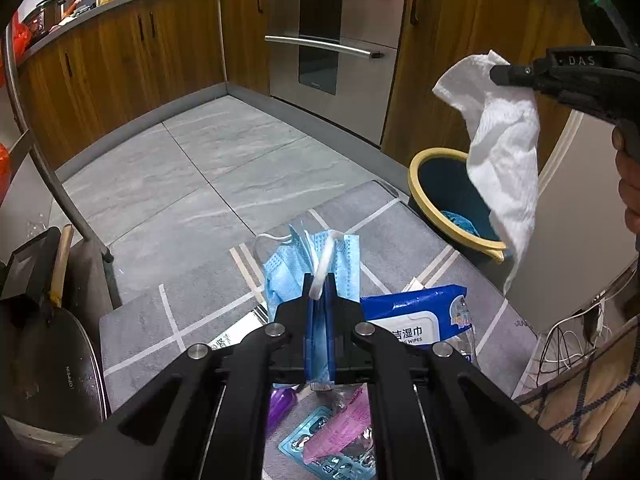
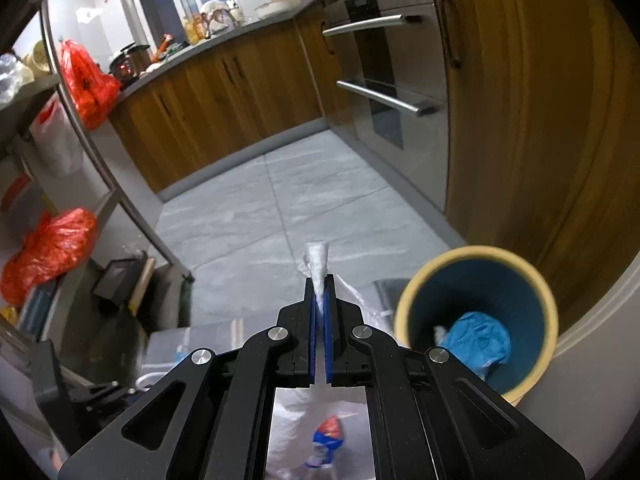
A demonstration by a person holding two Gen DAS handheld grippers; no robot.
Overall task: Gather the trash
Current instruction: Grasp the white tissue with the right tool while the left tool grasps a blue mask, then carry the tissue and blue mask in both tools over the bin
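- I stand in a kitchen with wooden cabinets point(image 1: 132, 52), a steel built-in oven point(image 1: 332, 40) and a grey marbled tile floor point(image 1: 180, 168); a grey mat with pale stripes point(image 1: 404, 236) lies near me.
- My left gripper point(image 1: 319, 284) is clenched on a pale blue pleated face mask point(image 1: 280, 272), its white ear loop draped over the jaws.
- My right gripper point(image 2: 319, 286) is clamped on a crumpled white paper towel point(image 1: 504, 152), which hangs down to the right, above the bin.
- The round dark blue bin with a yellow rim point(image 2: 476, 320) stands at the right by the cabinets, blue trash already inside.
- On the mat just beyond my left gripper lies a blue wet-wipes pack point(image 1: 420, 320) printed "WIPES" with Chinese characters.
- Nearer me are silver blister packs point(image 1: 332, 452).
- A dark pan lid at the near left point(image 1: 52, 376) reads "OPPEIN".
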